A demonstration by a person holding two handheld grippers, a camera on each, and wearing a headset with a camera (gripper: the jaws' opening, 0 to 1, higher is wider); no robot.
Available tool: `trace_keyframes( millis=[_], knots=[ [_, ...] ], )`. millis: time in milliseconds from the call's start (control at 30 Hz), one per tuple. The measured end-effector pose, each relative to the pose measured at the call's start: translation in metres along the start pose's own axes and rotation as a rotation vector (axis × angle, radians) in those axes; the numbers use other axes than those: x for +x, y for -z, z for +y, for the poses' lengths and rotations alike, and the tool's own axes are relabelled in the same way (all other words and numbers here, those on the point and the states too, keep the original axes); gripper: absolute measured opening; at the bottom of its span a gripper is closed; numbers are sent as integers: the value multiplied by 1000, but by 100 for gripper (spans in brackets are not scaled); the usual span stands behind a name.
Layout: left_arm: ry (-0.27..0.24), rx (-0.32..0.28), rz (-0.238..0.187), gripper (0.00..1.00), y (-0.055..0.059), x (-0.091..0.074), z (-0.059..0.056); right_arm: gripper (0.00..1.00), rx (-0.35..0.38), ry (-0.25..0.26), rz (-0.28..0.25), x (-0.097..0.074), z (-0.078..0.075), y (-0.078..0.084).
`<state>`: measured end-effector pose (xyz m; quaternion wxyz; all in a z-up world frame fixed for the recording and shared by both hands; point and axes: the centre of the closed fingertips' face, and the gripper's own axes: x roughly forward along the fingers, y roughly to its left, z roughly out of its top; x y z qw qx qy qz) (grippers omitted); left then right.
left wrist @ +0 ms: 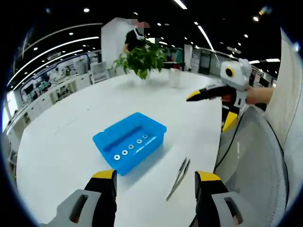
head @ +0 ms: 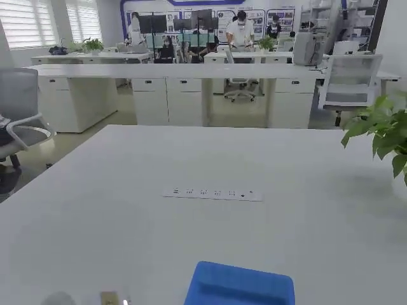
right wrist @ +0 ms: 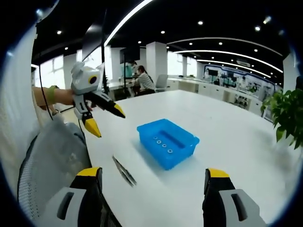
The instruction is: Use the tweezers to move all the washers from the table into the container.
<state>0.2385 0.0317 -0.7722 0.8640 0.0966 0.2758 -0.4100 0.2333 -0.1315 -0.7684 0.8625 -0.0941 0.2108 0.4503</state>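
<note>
1. The washers [left wrist: 131, 148] lie flat, holes up, in one row on the floor of the blue container [left wrist: 137, 163], and the row runs along the container's long axis. They look small, thin, hard and probably slick. They are light enough to skid at a nudge, so the sound hold is on the rim, with one tweezer tip through the hole.
2. The container sits on the white table [head: 95, 210], close to its near edge. With the row already inside, the moving looks done.
3. The tweezers [left wrist: 178, 178] lie flat on the table between the container and the near edge, beside the container but not touching it. Their long axis slants from that edge toward the container's end. Nothing is pinched — the arms look relaxed and slightly apart at the farther end, though I cannot tell which end is the tips. They are thin, springy steel lying low on the surface, best taken across both arms at about mid-length.
4. The left gripper [left wrist: 156, 189] has its jaws spread and empty, and so does the right gripper [right wrist: 152, 187]. Both hang off the near edge, facing each other.
5. A plant [head: 381, 127] stands by the right edge, and a power strip [head: 213, 193] is set in the table's middle.
</note>
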Motion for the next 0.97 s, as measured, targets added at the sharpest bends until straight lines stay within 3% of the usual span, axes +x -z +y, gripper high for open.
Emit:
trace_keyframes(
  millis=[100,200,367,500,667,967],
  knots=[
    [-68,-111,-123,77,-14,-17,6,96,10,30,-47,-5,-2,-13],
    [-146,-164,-232,87,-23,-31,12,99,16,59,-73,-10,-7,-18],
    [-250,-208,-346,98,-31,-51,16,99,89,119,-139,-20,-17,-26],
    [-299,-231,-437,98,-37,-67,15,99,96,147,-160,-25,-20,-29],
    [-309,-273,-478,98,-35,-74,17,99,112,172,-197,-32,-25,-36],
    [-357,-240,-515,98,-49,-90,21,99,121,204,-255,-44,-30,-49]
  ],
)
